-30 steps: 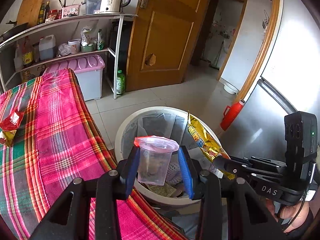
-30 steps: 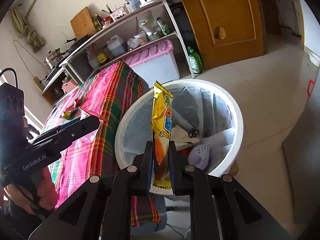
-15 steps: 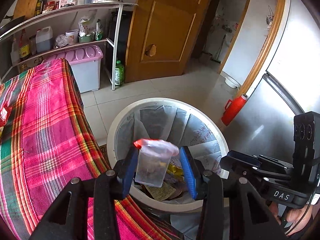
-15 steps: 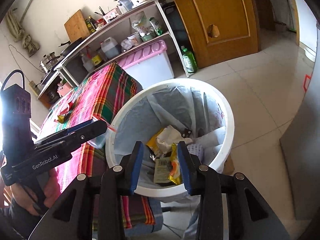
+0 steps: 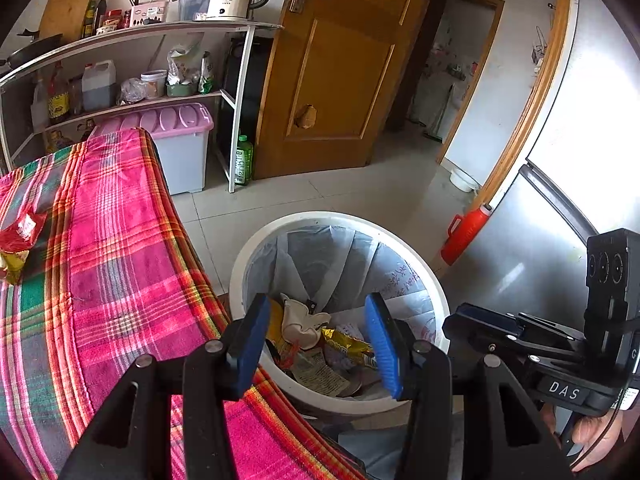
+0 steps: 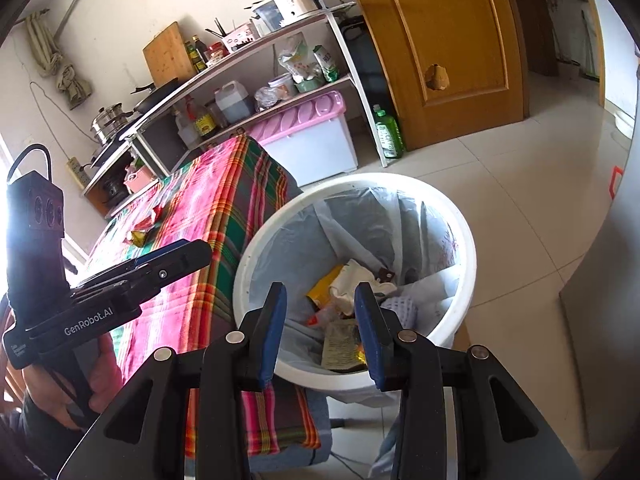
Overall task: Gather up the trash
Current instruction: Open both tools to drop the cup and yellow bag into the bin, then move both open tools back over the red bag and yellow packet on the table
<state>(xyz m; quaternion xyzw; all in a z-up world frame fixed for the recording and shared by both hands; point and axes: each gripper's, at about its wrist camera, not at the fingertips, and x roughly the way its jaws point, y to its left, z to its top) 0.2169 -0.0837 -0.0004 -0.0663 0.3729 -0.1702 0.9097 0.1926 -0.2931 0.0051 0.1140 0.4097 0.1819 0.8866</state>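
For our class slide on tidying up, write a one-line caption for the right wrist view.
Open right gripper above the lined white bin of wrappers, beside the checked tablecloth.

Left gripper (image 5: 318, 342): black frame, blue pads, silver screws, white "GenRobot.AI" lettering. Right gripper (image 6: 320, 330): same build, marked "DAS". Dark sleeve, possibly, at the hand (image 6: 72, 392) below the lettering.

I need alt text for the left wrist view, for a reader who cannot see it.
The open, empty left claw hangs over a white trash bin lined with a bag and holding wrappers. A pink plaid tablecloth lies to its left, with a red wrapper on it.
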